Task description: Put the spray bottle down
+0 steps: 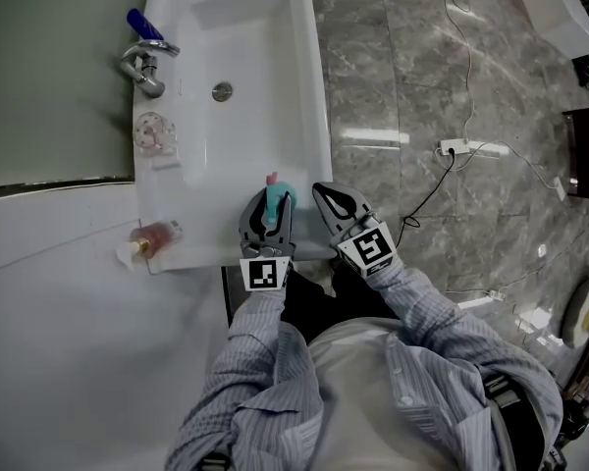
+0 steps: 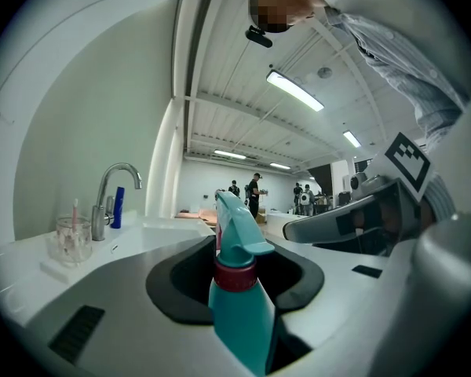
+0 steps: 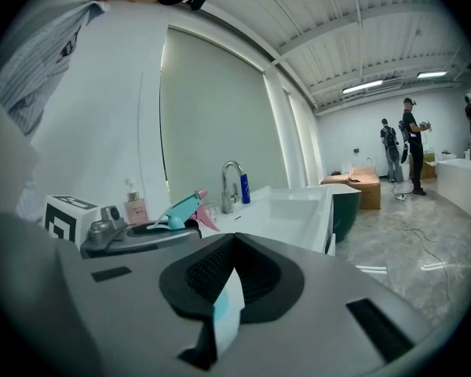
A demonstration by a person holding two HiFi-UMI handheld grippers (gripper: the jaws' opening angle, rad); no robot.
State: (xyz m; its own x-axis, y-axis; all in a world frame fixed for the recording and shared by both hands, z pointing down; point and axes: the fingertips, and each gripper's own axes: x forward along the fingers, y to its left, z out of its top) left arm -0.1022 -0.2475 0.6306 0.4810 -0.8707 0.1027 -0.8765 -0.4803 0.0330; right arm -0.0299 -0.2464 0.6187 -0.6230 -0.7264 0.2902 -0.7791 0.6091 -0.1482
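Note:
A teal spray bottle point(image 1: 275, 197) with a red collar and pink nozzle stands upright between the jaws of my left gripper point(image 1: 272, 211), which is shut on its body. It hangs over the front rim of the white sink point(image 1: 275, 86). In the left gripper view the spray bottle point(image 2: 239, 305) fills the gap between the jaws. My right gripper point(image 1: 330, 198) is just to its right, jaws together. In the right gripper view the right gripper point(image 3: 224, 293) pinches a thin white and pale teal piece point(image 3: 228, 309) that I cannot identify. The spray bottle point(image 3: 173, 209) shows at the left of that view.
A chrome faucet point(image 1: 142, 67) with a blue item point(image 1: 144, 26) behind it stands at the sink's left. A glass cup point(image 1: 154, 133) and a pink soap bottle point(image 1: 155, 235) sit on the left ledge. A power strip and cable point(image 1: 459, 148) lie on the marble floor.

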